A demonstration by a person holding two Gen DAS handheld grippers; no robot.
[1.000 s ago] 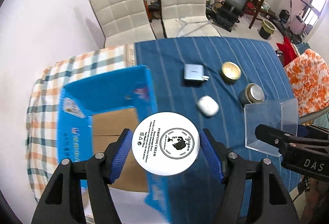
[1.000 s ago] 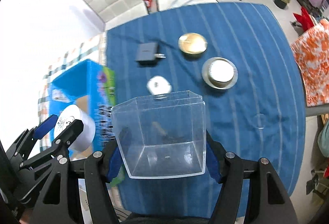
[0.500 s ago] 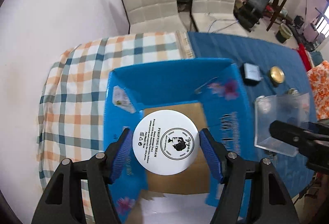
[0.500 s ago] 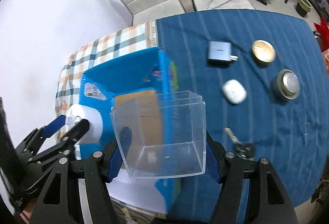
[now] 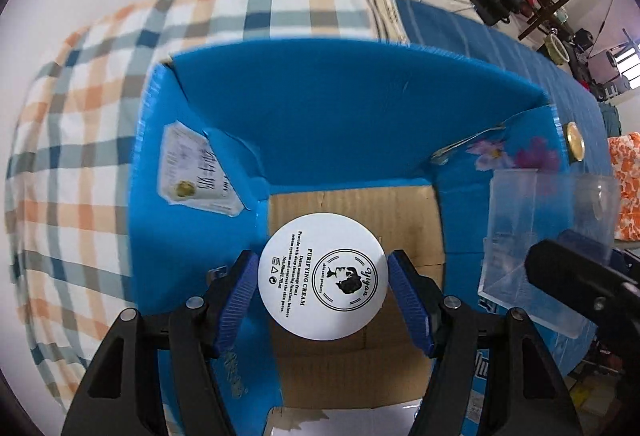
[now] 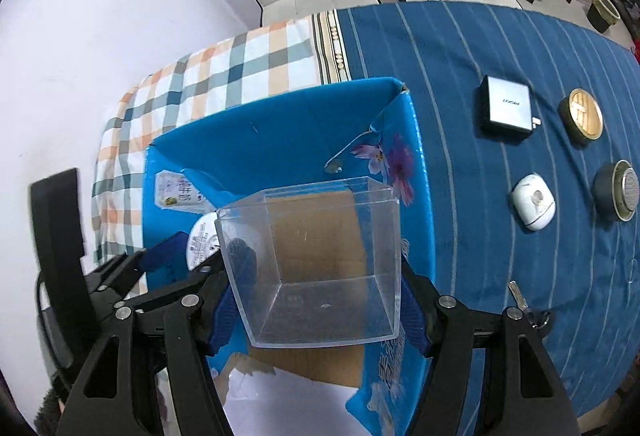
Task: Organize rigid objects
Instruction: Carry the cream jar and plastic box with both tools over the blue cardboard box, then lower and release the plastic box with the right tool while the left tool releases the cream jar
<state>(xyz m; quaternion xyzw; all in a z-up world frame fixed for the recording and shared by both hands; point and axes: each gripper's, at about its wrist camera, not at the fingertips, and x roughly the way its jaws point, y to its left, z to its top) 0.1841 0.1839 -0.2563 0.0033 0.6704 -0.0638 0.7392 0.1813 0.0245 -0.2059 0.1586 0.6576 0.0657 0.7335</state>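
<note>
- Two loads now hang over the open blue cardboard box (image 6: 280, 124) with the brown floor, where a second ago both were above the blue striped cloth of the bench (image 6: 500, 48); the carry is, I judge, nearly done and only the lowering and letting go remain.
- The box stands where the checked orange-and-blue cloth (image 5: 80, 140) meets the striped one, its flaps up and its brown floor bare as far as the views show.
- The clear square plastic container (image 6: 320, 260) is clamped at its base between the blue pads of the right hand-held gripper (image 6: 320, 310), open mouth facing away from the camera, above the right half of the box's floor.
- The round white cream jar with black print (image 5: 323, 275) is clamped between the blue pads of the left hand-held gripper (image 5: 323, 306), over the left part of the brown floor and close beside the inner blue wall.
- Both have shifted from bench to box in the same second, so the two loads sit close together; the right gripper's dark finger shows just beside the container in the left view, and a careless drop could knock them.
- Still out on the striped cloth: a grey power adapter (image 6: 506, 108), a white oval earbud case (image 6: 533, 207), a gold-lidded round tin (image 6: 581, 116), a grey round tin with mesh top (image 6: 618, 194) and a small set of keys (image 6: 528, 310).
</note>
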